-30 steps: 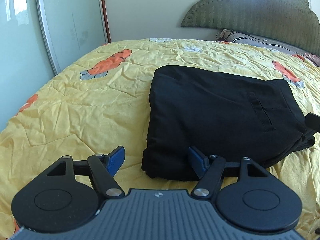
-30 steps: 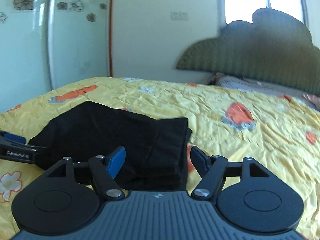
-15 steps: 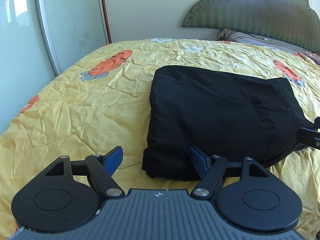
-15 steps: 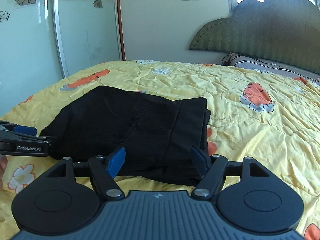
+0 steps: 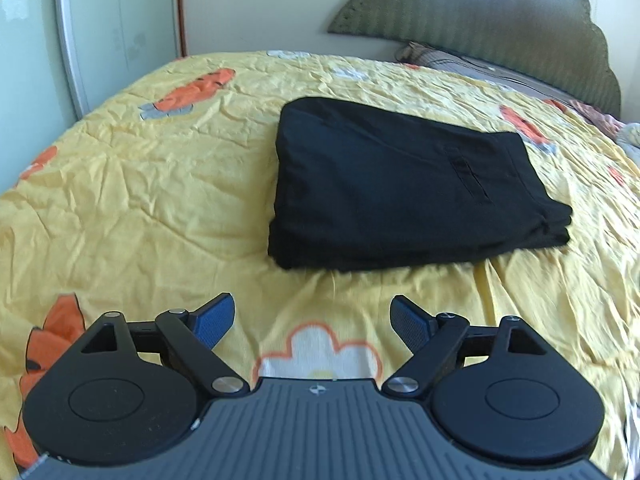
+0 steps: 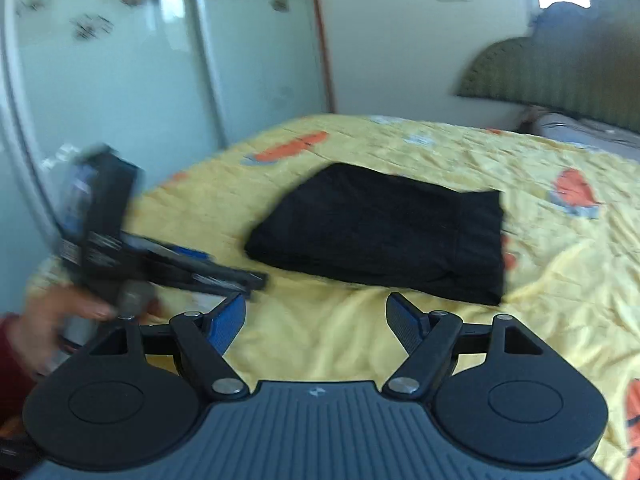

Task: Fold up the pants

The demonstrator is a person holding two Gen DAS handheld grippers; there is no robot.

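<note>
Clearly the pants (image 5: 400,188) are folded already: a compact black rectangle, several layers thick at the near edge, lying flat on the bed (image 5: 160,184) w/ its yellow printed cover, roughly mid-mattress. A pocket slit shows on the top layer in the left wrist view, so the seat side faces up.

Left tool (image 5: 312,320): fingers spread wide, nothing between them, hovering over bare cover just short of the bundle's near edge. No contact w/ the cloth. Right tool (image 6: 316,318): also spread wide and empty, over the cover near the bundle's front edge, not touching it.

In the right wrist view the other tool's body and the person's left hand (image 6: 52,320) show at the left, blurred, so there's motion; direction can't be told from this alone. Its fingers look apart but the blur makes detail poor there.

Why this layout, imo: both tools are apart from the cloth and unloaded because the folding itself seems finished; there's no loose leg or waistband sticking out that needs tucking. Edges look fairly square; the right end shows stacked layers slightly stepped, not sloppy.

Judgement: task approx. complete. Anything left would be minor, e.g. a light press to flatten the stack or squaring the stepped end. Risk is low, mainly snagging a top layer if a finger drags across it.
</note>
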